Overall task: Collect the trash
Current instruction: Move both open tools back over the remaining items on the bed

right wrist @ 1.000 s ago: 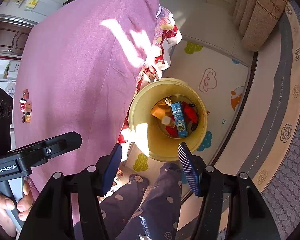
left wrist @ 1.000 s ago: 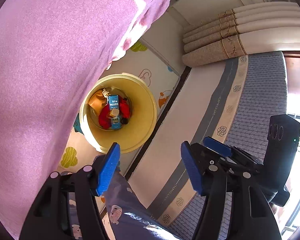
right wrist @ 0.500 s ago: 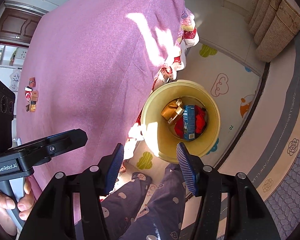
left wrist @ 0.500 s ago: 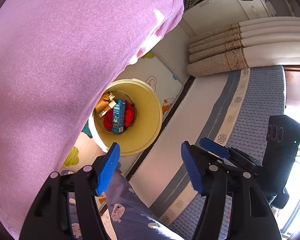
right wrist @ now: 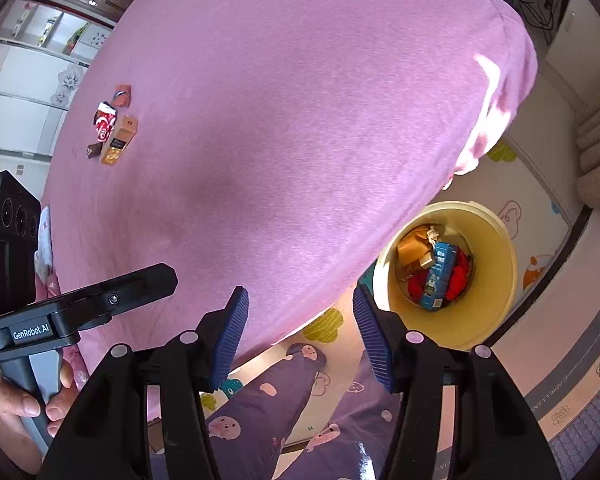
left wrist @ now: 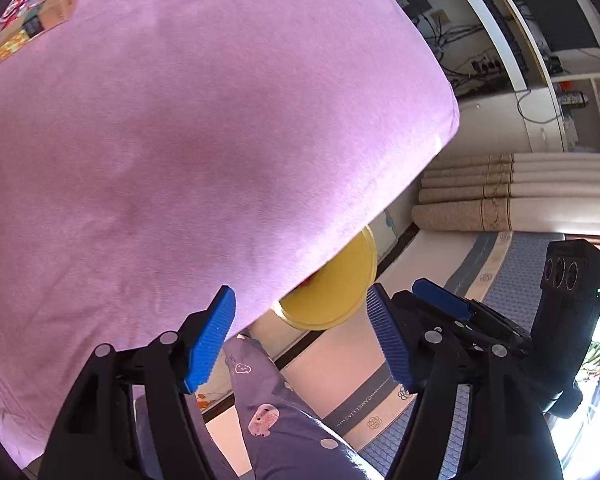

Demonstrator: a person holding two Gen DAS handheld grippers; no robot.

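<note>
Your left gripper is opening with nothing in it. Your right gripper is apart and empty too. More trash waits far off on the pink cloth, so both are free. The bin sits on the floor beside it, easy to drop into.

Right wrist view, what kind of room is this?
Probably a home living area: a table under a purple cloth, a children's play mat on the floor with a yellow bin of trash, and white cupboards behind.

We see loose wrappers lying flat at ten o'clock on the pink cloth; the yellow bin at four o'clock holds a blue carton.
</note>
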